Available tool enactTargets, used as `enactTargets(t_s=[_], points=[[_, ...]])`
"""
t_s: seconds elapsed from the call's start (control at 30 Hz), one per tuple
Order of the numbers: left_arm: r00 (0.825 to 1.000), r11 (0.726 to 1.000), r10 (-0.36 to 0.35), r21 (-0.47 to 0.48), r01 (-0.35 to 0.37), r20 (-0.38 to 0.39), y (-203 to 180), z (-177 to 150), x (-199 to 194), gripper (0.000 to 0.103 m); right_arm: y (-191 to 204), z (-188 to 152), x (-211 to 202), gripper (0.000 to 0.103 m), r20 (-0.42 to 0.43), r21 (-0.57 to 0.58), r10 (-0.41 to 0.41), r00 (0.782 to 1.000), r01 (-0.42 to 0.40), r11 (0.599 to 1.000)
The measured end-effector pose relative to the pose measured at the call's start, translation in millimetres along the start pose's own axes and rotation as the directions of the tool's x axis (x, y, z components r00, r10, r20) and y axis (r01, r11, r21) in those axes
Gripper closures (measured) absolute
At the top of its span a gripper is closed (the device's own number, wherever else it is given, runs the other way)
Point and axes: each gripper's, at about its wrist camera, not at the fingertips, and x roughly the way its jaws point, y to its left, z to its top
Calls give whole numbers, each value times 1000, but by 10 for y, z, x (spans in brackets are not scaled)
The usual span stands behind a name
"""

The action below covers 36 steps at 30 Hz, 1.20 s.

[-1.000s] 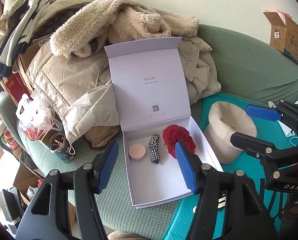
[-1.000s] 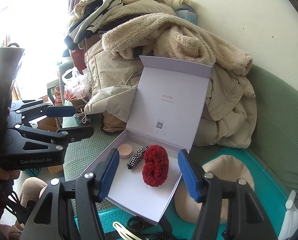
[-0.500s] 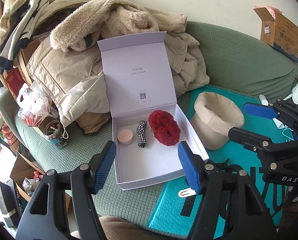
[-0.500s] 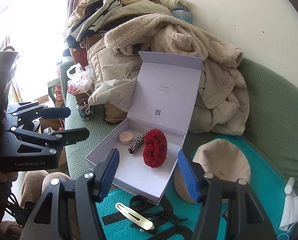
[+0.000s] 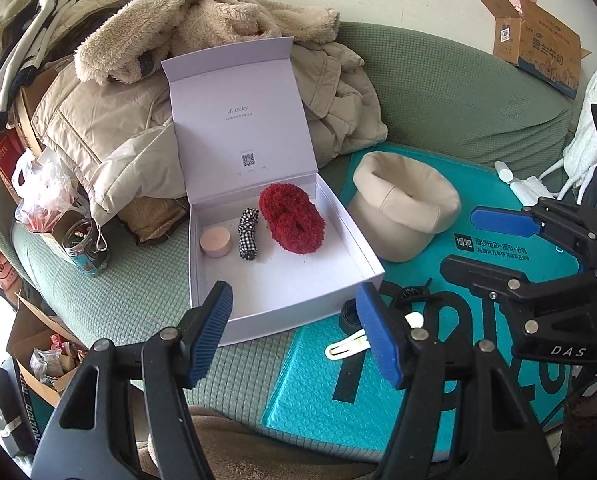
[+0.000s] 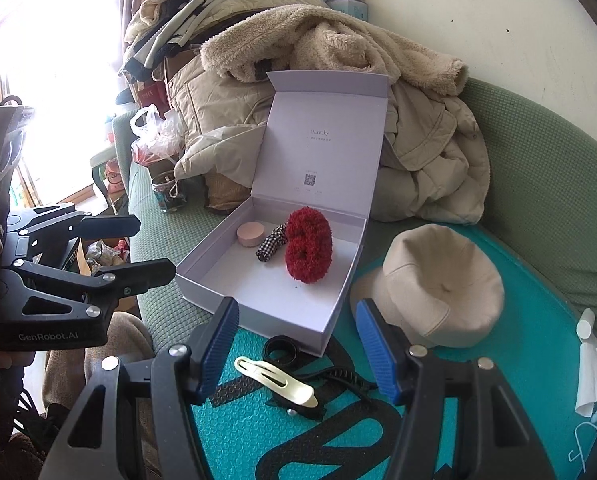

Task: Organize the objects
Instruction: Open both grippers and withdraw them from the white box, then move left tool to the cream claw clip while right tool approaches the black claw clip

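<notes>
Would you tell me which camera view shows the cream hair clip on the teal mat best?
The right wrist view: the cream hair clip lies whole between its open fingers. In the left wrist view, the left gripper's finger hides most of it, leaving one end visible.

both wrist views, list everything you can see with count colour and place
open white cardboard gift box: 1, white, on sofa, lid up
fuzzy red scrunchie: 1, red, in box
black-and-white checked scrunchie: 1, in box, beside red one
round pink puff: 1, pink, in box
beige cloth hat: 1, beige, on mat
cream hair clip: 1, cream, on mat
teal bubble mat: 1, teal, on sofa
pile of beige coats: behind box
left hand-held gripper: open, empty
right hand-held gripper: open, empty
</notes>
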Motion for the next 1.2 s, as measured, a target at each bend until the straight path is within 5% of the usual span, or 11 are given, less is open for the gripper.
enactTargets(t_s=[0.6,1.2], points=[[990,994,-103,32,106,-92,-226,-436,341,40,-165,-566,187,41,-97,80,20,995,-13,997],[959,979,-184,48,198,-214,-360,-649,1040,40,-423,-932,667,41,-211,170,70,975,-34,985]])
